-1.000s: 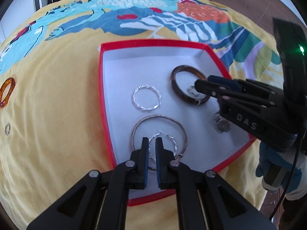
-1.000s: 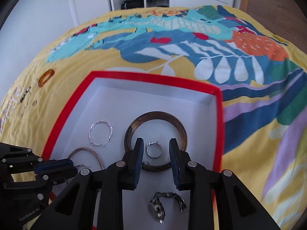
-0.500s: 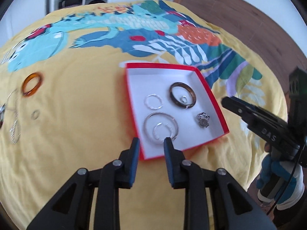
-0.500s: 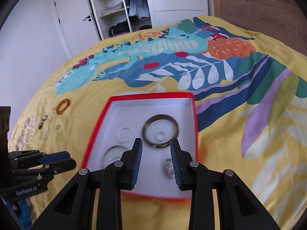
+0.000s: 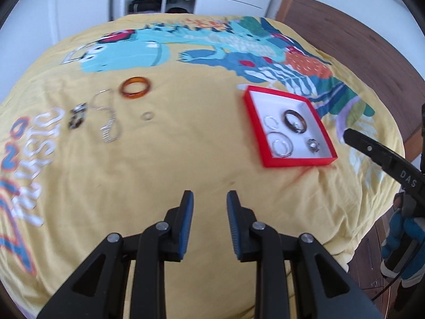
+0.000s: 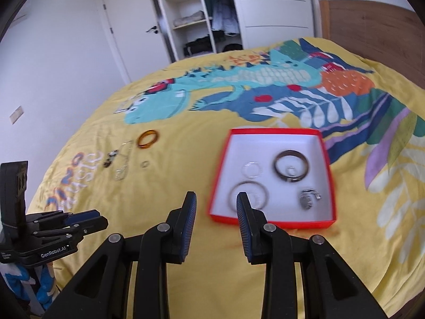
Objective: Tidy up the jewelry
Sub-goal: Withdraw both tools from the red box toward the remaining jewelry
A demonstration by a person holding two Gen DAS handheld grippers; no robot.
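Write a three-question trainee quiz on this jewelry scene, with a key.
1. True or false: the orange bangle lies inside the red box.
2. Which piece in the box has a small ring inside it? A. dark bangle B. thin twisted ring C. crumpled silver piece
3. Fill in: the left gripper has jaws apart with ____ between them.

Key: 1 false, it lies on the yellow bedspread outside the box. 2 A. 3 nothing.
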